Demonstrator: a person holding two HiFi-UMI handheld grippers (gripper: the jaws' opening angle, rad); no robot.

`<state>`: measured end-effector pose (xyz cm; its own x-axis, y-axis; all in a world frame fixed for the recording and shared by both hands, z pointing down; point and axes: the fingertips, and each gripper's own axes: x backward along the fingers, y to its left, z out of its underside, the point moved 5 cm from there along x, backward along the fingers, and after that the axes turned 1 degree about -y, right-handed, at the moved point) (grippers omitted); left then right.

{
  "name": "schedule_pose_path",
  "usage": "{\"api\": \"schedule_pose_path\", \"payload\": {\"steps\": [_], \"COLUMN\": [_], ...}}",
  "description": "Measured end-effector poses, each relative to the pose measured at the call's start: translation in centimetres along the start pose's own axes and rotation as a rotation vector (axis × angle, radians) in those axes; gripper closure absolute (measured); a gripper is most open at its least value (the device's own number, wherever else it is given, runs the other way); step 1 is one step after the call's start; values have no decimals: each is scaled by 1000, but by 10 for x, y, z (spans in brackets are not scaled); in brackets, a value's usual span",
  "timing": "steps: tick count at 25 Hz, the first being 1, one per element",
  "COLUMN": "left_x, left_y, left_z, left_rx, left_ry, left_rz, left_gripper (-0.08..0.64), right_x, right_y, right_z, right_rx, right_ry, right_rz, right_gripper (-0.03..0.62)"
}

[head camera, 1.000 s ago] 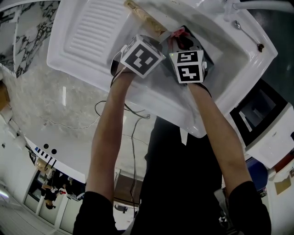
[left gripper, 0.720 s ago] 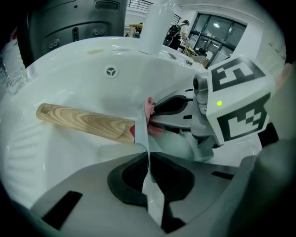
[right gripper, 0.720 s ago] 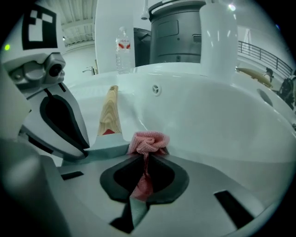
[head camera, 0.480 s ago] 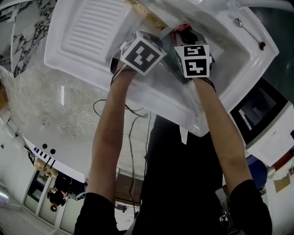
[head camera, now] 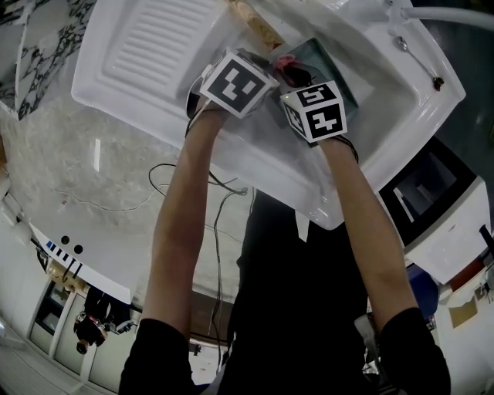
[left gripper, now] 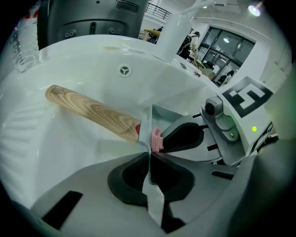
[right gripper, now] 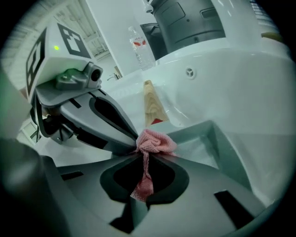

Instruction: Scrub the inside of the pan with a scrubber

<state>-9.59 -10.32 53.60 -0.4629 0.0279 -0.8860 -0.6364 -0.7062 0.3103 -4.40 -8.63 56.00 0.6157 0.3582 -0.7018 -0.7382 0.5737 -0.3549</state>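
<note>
A pale grey-green square pan (head camera: 330, 63) with a wooden handle (head camera: 255, 23) lies in the white sink (head camera: 386, 108). My left gripper (left gripper: 149, 155) is shut on the thin pan wall (left gripper: 159, 113) near the handle (left gripper: 92, 113). Just right of it, my right gripper (right gripper: 144, 157) is shut on a pink mesh scrubber (right gripper: 155, 141), whose bunched end rests at the pan's inner corner (right gripper: 208, 143). In the head view the scrubber (head camera: 287, 62) peeks out between the two marker cubes, and the jaws are hidden under them.
A ribbed drainboard (head camera: 154, 46) adjoins the basin on the left. A spoon (head camera: 417, 55) lies on the sink's back ledge by the faucet (head camera: 421, 11). A water bottle (right gripper: 141, 46) and a dark appliance (right gripper: 185, 21) stand behind. A cable (head camera: 220, 208) hangs below the counter.
The right gripper with the scrubber slid a little away across the pan and came back. The left gripper kept its hold on the pan wall, nearly still.
</note>
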Motion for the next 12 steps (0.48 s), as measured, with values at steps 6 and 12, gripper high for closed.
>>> {"api": "schedule_pose_path", "payload": {"steps": [6,12], "left_x": [1,-2], "left_y": [0,0], "left_z": [2,0], "left_rx": [46,49], "left_ry": [8,-1], "left_rz": [-29,-36], "left_gripper": [517,517], "right_x": [2,15], "right_y": [15,19], "right_z": [15,37], "right_rx": [-15,102], "right_ry": [93,311], "right_rz": [-145,-218], "right_gripper": [546,548]}}
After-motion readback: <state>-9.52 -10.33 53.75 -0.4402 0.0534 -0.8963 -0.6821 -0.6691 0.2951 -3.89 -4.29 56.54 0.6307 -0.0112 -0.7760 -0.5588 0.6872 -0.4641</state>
